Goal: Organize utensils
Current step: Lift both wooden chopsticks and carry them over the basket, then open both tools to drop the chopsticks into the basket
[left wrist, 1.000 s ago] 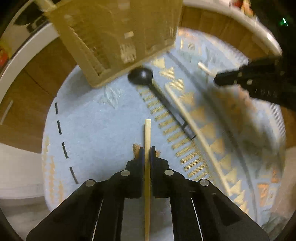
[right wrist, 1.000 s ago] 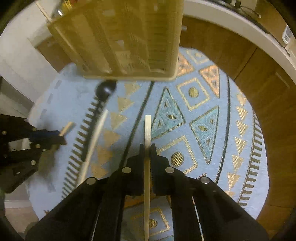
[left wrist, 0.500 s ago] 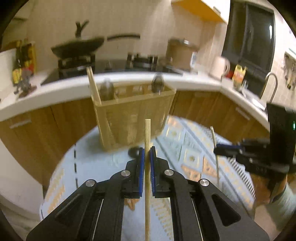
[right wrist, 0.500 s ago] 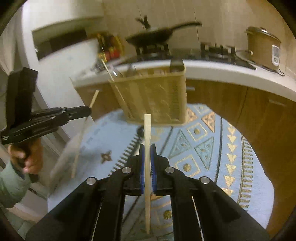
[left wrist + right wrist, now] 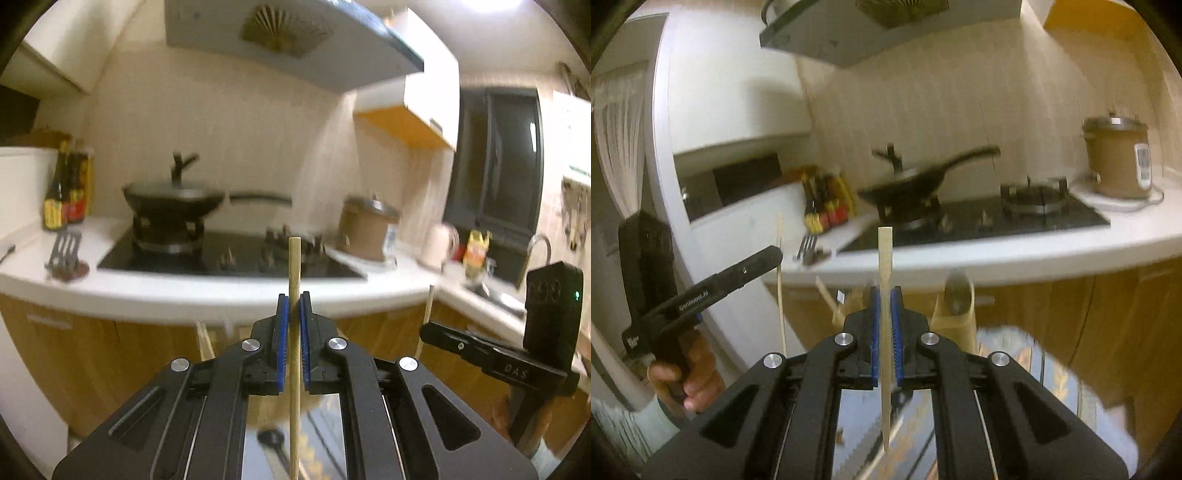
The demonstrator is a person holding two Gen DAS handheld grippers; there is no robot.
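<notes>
Two chopsticks are held upright, one per gripper. Left wrist view: left gripper (image 5: 294, 317) jaws are pinched on a chopstick (image 5: 294, 266), tip raised for carrying. Right wrist view: right gripper (image 5: 885, 314) jaws are clamped on a flat chopstick (image 5: 885, 258), with the basket (image 5: 955, 321) below for deposit

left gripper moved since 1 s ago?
Yes. The left gripper tilted up: it faced the rug before, now the stove. It stays shut on its chopstick.
</notes>
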